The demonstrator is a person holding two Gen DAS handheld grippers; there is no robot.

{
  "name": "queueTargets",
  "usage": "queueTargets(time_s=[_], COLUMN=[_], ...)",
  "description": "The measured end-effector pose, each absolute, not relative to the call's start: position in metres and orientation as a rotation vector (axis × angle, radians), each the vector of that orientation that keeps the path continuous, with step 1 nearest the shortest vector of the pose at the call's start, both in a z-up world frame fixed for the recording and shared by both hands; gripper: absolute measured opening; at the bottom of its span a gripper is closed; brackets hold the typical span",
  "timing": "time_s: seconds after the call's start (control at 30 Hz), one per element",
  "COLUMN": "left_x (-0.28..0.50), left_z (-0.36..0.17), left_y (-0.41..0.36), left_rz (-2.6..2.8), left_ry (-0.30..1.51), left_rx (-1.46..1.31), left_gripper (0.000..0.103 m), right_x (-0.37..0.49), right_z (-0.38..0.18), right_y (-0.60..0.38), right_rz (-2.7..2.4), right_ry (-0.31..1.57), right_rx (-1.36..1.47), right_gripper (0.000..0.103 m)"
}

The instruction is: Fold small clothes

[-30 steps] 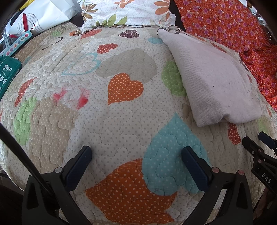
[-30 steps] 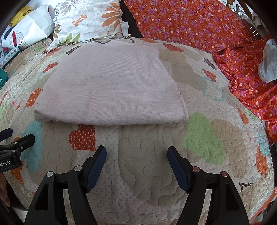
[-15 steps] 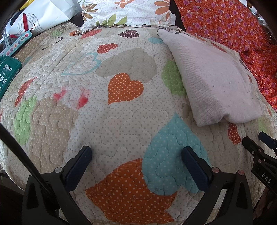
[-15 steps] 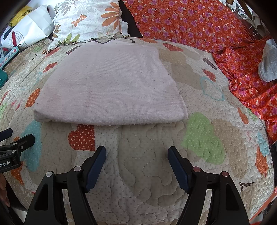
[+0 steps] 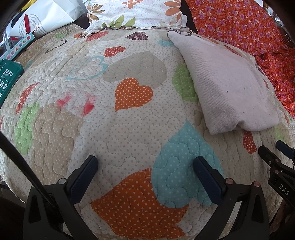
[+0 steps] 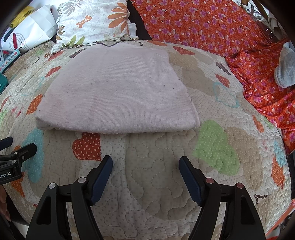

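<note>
A pale pink knit garment (image 6: 118,92) lies folded flat on the heart-patterned quilt (image 6: 147,175); it also shows at the right of the left wrist view (image 5: 226,86). My right gripper (image 6: 145,162) is open and empty, just in front of the garment's near edge. My left gripper (image 5: 145,162) is open and empty over bare quilt (image 5: 92,110), to the left of the garment. Each gripper's tip shows at the edge of the other's view.
A floral pillow (image 6: 95,20) lies behind the garment. An orange flowered cloth (image 6: 230,31) covers the back right, with a grey item (image 6: 285,70) on it. A white bag (image 5: 42,16) and a green box (image 5: 7,77) sit at the left.
</note>
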State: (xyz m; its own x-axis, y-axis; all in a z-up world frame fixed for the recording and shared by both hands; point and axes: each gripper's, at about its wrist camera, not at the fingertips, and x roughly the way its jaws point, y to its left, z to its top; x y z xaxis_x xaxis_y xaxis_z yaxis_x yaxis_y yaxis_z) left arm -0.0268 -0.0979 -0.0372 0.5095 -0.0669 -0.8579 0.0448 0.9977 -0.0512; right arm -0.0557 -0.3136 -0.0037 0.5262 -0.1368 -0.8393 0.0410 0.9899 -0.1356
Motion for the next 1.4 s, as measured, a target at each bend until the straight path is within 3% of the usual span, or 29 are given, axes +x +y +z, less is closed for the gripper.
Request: queueTargets(time_s=[1.4], left_x=[-0.0284], left_z=[-0.0360], left_y=[-0.0974], left_rz=[-0.058], left_ry=[1.019], left_rx=[-0.024], left_gripper=[0.103], right_x=[-0.0565], right_z=[-0.0030], right_y=[-0.3131], right_rz=[-0.113], right_ry=[1.007], right_rx=[-0.118], right_gripper=[0.080])
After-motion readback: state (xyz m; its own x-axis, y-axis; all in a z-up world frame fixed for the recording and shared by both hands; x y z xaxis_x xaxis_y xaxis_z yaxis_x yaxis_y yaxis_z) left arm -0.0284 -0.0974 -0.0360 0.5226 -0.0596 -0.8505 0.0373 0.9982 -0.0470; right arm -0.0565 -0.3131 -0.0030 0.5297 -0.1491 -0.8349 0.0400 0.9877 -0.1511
